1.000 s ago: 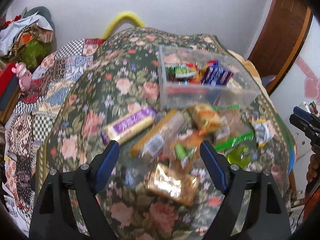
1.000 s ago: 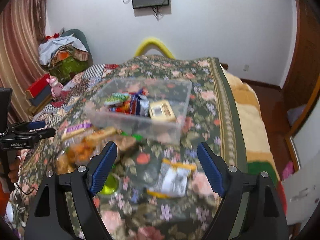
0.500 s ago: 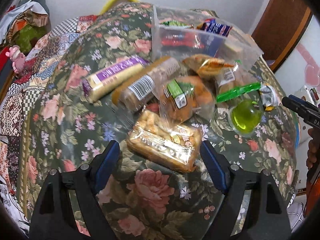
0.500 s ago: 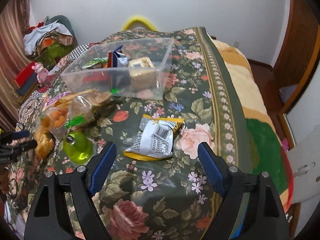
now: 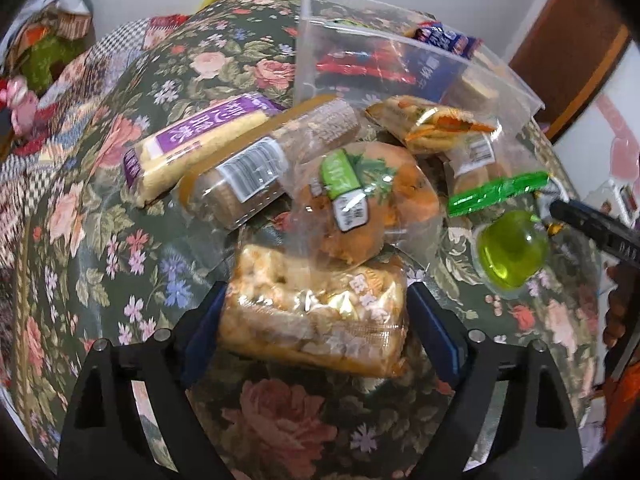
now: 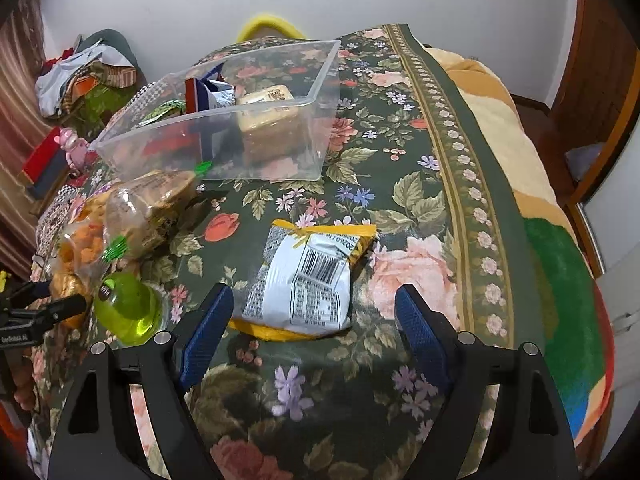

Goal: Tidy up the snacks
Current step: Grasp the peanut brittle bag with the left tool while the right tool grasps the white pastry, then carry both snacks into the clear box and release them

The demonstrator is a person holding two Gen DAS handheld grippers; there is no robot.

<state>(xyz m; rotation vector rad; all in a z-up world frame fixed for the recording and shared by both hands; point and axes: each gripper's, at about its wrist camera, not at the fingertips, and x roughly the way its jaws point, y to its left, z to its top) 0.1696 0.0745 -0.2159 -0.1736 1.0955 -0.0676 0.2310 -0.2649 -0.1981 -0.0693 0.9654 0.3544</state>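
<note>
Snacks lie scattered over the floral bed (image 6: 400, 184), and most of the pile sits just near of the clear bin (image 6: 256, 136), which stands far and left of centre in the right view and already holds a few packets. Largest of the loose lot: the purple pack (image 5: 200, 140) at far left, touching the brown roll (image 5: 264, 164) beside it. Next, the orange puffs bag (image 5: 360, 204) overlaps the clear cracker pack (image 5: 316, 312), and that cracker pack sits right between the fingers of the left tool (image 5: 314, 316), spread wide, pads just beside its two short ends and not pressing yet. It looks light and crinkly, the film slippery, the contents brittle, so I would say a gentle squeeze across the short ends, low on the block. Over on the right, the white packet (image 6: 304, 284), barcode side up with yellow edges, lies flat just ahead of the right tool (image 6: 310, 320), also spread wide and pinching nothing. That one looks soft, puffy and feather-light; take it across the middle. Smallest: the green jelly cup (image 6: 128, 308), left of the packet, rounded and likely slick.
</note>
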